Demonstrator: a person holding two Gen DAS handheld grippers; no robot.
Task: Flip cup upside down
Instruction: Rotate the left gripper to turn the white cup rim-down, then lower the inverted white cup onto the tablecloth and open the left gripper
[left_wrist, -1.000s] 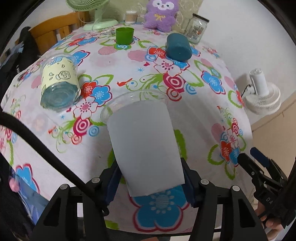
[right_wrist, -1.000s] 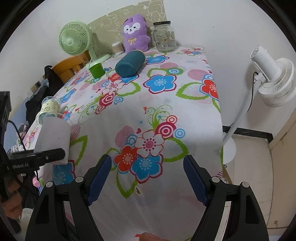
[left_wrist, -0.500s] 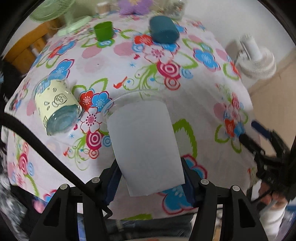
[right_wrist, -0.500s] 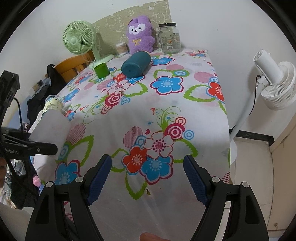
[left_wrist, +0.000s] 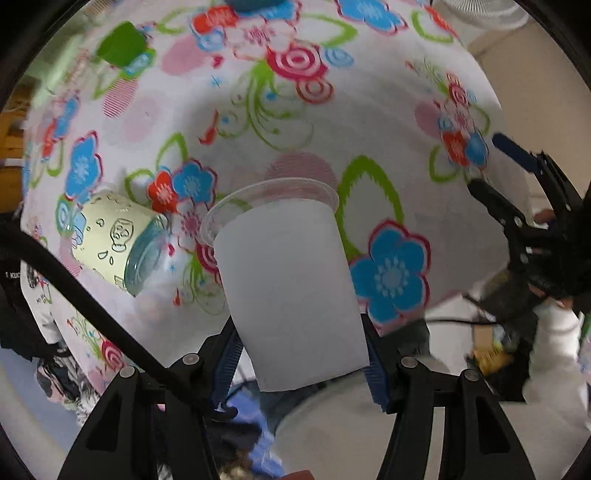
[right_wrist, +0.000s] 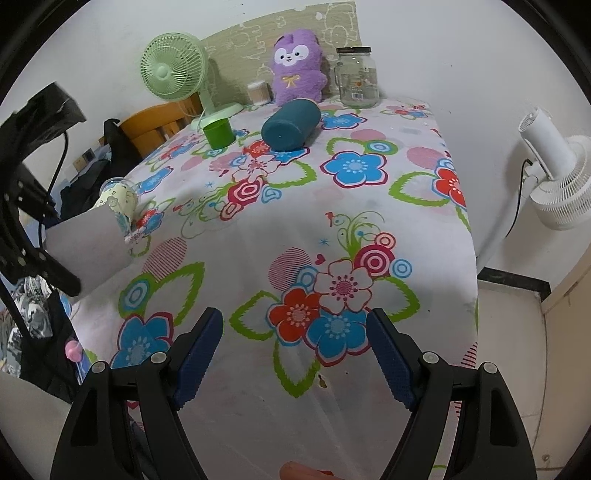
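My left gripper (left_wrist: 301, 350) is shut on a frosted white plastic cup (left_wrist: 291, 291), held above the table with its rim tipped away and downward toward the flowered cloth. The same cup shows in the right wrist view (right_wrist: 88, 254) at the left, tilted over the table's left edge. My right gripper (right_wrist: 295, 354) is open and empty, hovering over the near part of the table. It also shows in the left wrist view (left_wrist: 517, 184) at the right.
A yellow-labelled glass jar (left_wrist: 114, 243) lies on its side left of the cup. A small green cup (right_wrist: 219, 133), a teal cylinder (right_wrist: 290, 123) on its side, a green fan (right_wrist: 177, 74), a purple plush (right_wrist: 295, 66) and a glass jar (right_wrist: 356, 77) stand farther back. A white fan (right_wrist: 554, 177) stands beside the table.
My left gripper has lifted and pitched forward with the cup, so the cup's rim now points more down at the table. My right gripper has barely moved.
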